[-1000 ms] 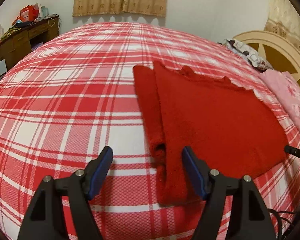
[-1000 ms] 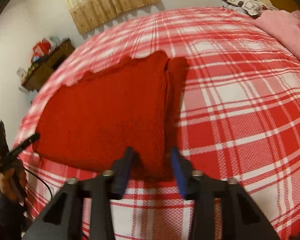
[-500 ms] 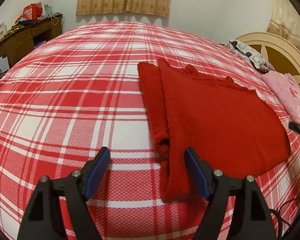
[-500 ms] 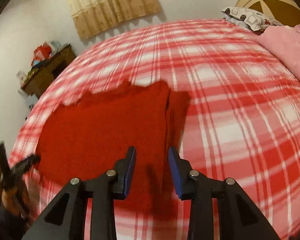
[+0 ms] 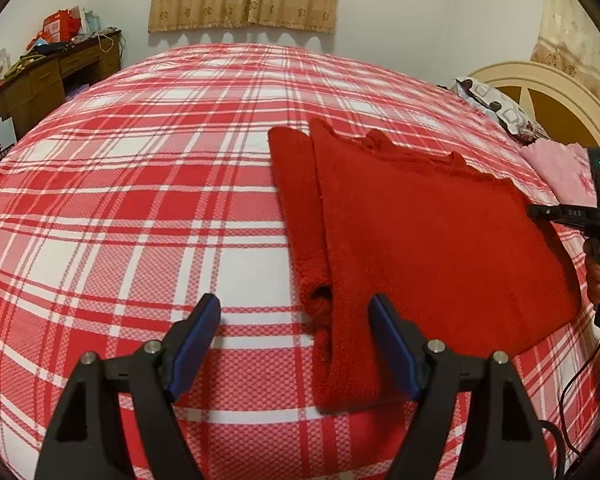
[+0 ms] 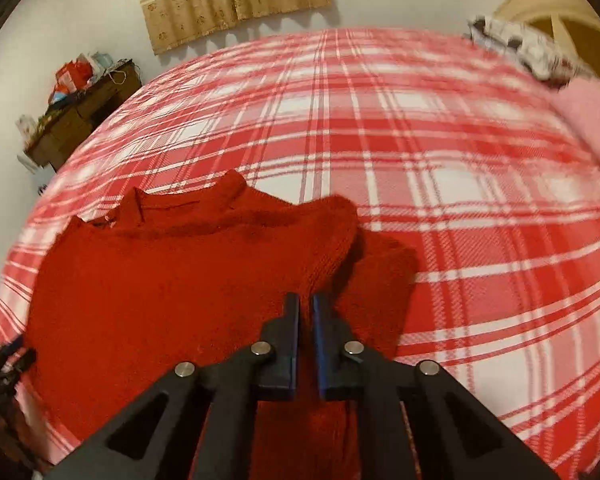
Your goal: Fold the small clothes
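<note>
So the red sweater (image 5: 428, 248) is lying mostly flat on the red and white plaid bedspread (image 5: 140, 208), with one sleeve folded in along its edge. The left gripper (image 5: 294, 344) is hovering low with its jaws wide apart and nothing between them; the folded sleeve's cuff sits just ahead of the gap, and the sweater's bottom corner runs right up beside the right-hand blue pad (image 5: 392, 346). Bare bedspread fills the space between the pads. The right gripper (image 6: 305, 312) is a different story: its jaws are nearly together and pinched on the sweater's (image 6: 172, 280) edge, and the fabric bunches up into a ridge straight ahead of the tips, lifted off the sleeve layer lying just right of the jaws. The collar sits further ahead and to the left of them. That view is a bit blurry. Past the jaws there's a pink blanket (image 5: 560, 168), a patterned pillow (image 5: 496, 104) and a wooden desk (image 5: 48, 80).
</note>
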Demonstrator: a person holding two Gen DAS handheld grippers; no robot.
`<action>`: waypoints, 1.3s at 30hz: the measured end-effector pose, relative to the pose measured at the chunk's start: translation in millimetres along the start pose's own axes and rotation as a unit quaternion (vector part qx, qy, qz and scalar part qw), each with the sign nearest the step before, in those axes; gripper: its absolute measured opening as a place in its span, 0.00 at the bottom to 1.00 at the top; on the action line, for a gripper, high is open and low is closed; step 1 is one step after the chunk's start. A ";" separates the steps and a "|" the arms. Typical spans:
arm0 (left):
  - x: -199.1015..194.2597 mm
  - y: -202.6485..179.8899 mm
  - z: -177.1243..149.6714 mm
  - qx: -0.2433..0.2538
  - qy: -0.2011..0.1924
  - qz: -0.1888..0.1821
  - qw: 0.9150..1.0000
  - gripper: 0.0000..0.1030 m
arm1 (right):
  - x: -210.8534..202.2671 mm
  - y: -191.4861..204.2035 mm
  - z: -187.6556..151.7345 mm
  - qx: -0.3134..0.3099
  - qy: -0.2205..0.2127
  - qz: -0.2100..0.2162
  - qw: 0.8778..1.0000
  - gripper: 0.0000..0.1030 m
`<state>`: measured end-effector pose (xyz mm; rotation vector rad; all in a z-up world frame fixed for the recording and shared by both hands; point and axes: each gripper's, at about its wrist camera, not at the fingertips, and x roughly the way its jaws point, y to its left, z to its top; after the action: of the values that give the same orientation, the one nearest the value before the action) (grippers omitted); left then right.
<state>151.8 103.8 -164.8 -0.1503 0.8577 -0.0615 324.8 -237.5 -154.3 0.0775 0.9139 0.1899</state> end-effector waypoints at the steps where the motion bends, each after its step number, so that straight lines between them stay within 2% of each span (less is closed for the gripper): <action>1: 0.9 0.0 -0.2 -0.001 0.001 -0.001 1.000 0.77 | -4.4 0.4 -0.8 -0.003 -0.009 -0.004 1.000 0.05; 3: 2.5 -0.2 -0.6 -0.001 0.003 -0.001 1.000 0.77 | -9.4 -3.5 -1.1 0.002 -0.020 -0.017 1.000 0.05; 6: 3.0 -0.8 -1.2 -0.002 0.003 0.003 1.000 0.81 | 0.1 -17.4 -0.6 0.019 -0.003 -0.040 0.999 0.04; 9: -1.3 -0.6 -2.1 -0.003 0.002 -0.002 1.000 0.81 | 9.7 -24.4 -6.4 0.028 0.018 -0.013 0.999 0.05; 10: -2.6 -0.8 -2.9 0.000 0.001 0.001 1.000 0.81 | 7.1 -22.7 -7.9 0.022 0.012 -0.021 0.999 0.08; 11: -3.2 -0.6 -3.5 0.002 0.002 0.001 1.000 0.81 | 2.8 -22.6 -8.4 0.024 0.005 -0.031 0.999 0.22; 13: -5.8 0.8 -4.4 0.002 0.003 0.001 1.000 0.81 | -7.4 -22.7 -10.1 0.037 -0.007 -0.049 0.998 0.44; 16: -11.3 2.3 -3.6 0.001 -0.006 0.003 1.000 0.81 | -35.8 -10.2 -19.3 0.038 -0.040 -0.008 0.998 0.44; 19: -12.8 0.8 -2.0 0.010 -0.016 0.013 1.000 0.81 | -52.9 16.0 -37.6 0.010 -0.039 0.053 0.998 0.44; 20: -11.0 0.2 -1.7 0.013 -0.015 0.017 1.000 0.82 | -53.9 25.4 -47.0 -0.006 -0.031 0.062 0.998 0.44; 23: -5.1 2.6 -3.6 0.008 -0.007 0.020 1.000 0.82 | -50.1 33.5 -68.4 -0.029 -0.012 0.033 0.999 0.44; 25: -2.9 2.9 -5.7 0.010 -0.002 0.023 1.000 0.85 | -47.4 30.6 -80.4 -0.024 -0.010 0.034 0.999 0.44; 29: -0.9 4.2 -9.6 0.013 -0.001 0.027 1.000 0.89 | -48.9 18.8 -100.2 -0.018 -0.025 0.048 0.998 0.44; 34: 2.2 6.5 -12.9 0.010 0.003 0.026 1.000 0.92 | -48.1 24.7 -117.0 -0.030 -0.017 0.034 0.999 0.44; 39: 0.6 7.9 -15.8 0.009 -0.001 0.022 1.000 0.92 | -51.5 30.6 -126.5 -0.035 -0.030 0.010 0.999 0.44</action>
<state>140.1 109.9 -176.7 -0.1152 0.8569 -0.0279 189.8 -219.4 -186.7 0.0274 0.8458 0.2369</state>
